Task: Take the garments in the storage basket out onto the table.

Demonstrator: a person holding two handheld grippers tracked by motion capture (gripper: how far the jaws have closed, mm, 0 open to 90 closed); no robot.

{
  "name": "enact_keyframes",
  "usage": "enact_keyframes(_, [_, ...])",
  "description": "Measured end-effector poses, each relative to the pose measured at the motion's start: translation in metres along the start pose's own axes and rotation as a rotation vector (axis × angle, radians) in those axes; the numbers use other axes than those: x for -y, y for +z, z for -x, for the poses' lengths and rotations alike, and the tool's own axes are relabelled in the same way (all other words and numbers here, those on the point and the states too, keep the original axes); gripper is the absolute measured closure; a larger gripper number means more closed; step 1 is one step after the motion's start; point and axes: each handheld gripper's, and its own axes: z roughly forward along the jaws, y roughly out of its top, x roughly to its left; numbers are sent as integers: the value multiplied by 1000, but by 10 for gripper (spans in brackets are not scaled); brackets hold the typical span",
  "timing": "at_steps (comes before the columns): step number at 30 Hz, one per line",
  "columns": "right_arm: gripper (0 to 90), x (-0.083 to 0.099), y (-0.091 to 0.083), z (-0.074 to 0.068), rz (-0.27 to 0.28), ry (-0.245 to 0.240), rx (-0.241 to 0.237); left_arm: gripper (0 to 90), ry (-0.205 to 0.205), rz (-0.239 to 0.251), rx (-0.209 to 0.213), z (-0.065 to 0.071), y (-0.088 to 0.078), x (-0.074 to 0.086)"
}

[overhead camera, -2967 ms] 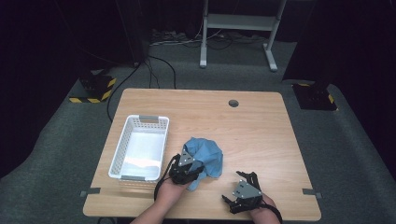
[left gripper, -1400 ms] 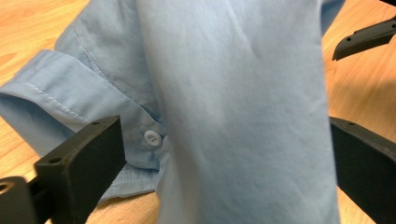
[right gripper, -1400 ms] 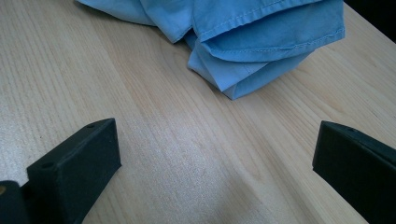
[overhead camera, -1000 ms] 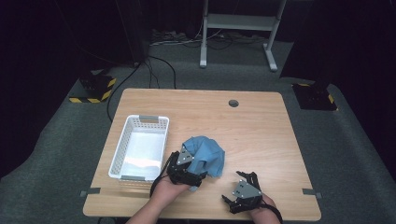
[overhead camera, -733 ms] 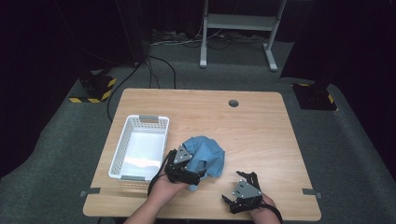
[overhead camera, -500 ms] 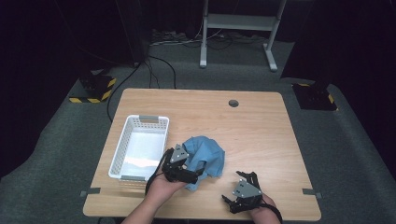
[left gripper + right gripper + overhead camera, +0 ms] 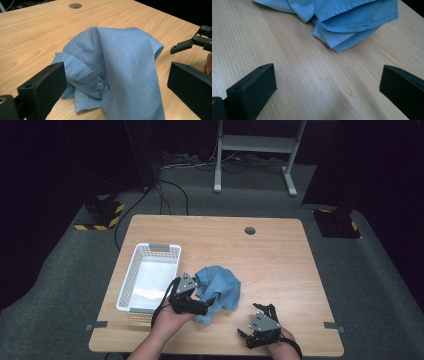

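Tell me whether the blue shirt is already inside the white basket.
No, the blue shirt lies crumpled on the wooden table beside the white basket, with the left gripper open at its edge.

Beyond my fingers: wooden table (image 7: 280, 255), grey carpet floor (image 7: 65, 270), white metal frame (image 7: 255, 145) far ahead, darkness behind it.
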Motion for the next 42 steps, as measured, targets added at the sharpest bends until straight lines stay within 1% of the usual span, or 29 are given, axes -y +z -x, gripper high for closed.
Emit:
enact_keyframes(9, [3,0,0,0,0,0,0,26,-11,25,-11,-10,-11,-4])
enact_keyframes(15, [3,0,0,0,0,0,0,26,-20,40,-27,-16,-18,-5])
enact_keyframes(16, [3,0,0,0,0,1,0,26,-27,52,-33,-19,-21,-5])
enact_keyframes(17, [3,0,0,0,0,1,-1,26,-27,52,-33,-19,-21,-5])
enact_keyframes(19, [3,0,0,0,0,1,-1,26,-31,74,-38,-22,-27,-6])
enact_keyframes(20, [3,0,0,0,0,0,0,26,-32,87,-42,-24,-29,-6])
enact_keyframes(21, [4,0,0,0,0,0,0,26,-32,87,-42,-24,-29,-6])
enact_keyframes(25, [3,0,0,0,0,0,0,26,-34,135,-52,-28,-38,-8])
enact_keyframes(26, [3,0,0,0,0,0,0,26,-34,135,-52,-28,-38,-8])
enact_keyframes(27, [3,0,0,0,0,-2,0,26,-27,152,-54,-29,-42,-8])
enact_keyframes(28, [4,0,0,0,0,-1,0,26,-17,159,-59,-29,-44,-7])
enact_keyframes(29, [4,0,0,0,0,-1,0,27,-17,159,-59,-29,-44,-7])
enact_keyframes(31, [3,0,0,0,0,-1,1,27,-8,160,-58,-31,-49,-2])
enact_keyframes(32, [3,0,0,0,1,-3,1,27,-13,167,-55,-32,-51,3])
enact_keyframes(34, [3,0,0,0,3,-6,4,26,-17,169,-61,-34,-53,6])
enact_keyframes(35, [4,0,0,0,2,-5,3,27,-17,169,-61,-34,-53,6])
enact_keyframes(36, [3,0,0,0,1,-3,2,27,-21,177,-68,-35,-55,6])
enact_keyframes(38, [4,0,0,0,-1,3,-2,26,-24,197,-67,-35,-57,5])
enact_keyframes(40, [4,0,0,0,0,-2,1,26,-16,196,-71,-35,-58,5])
enact_keyframes(42, [4,0,0,0,1,-3,2,24,-23,193,-70,-35,-57,5])
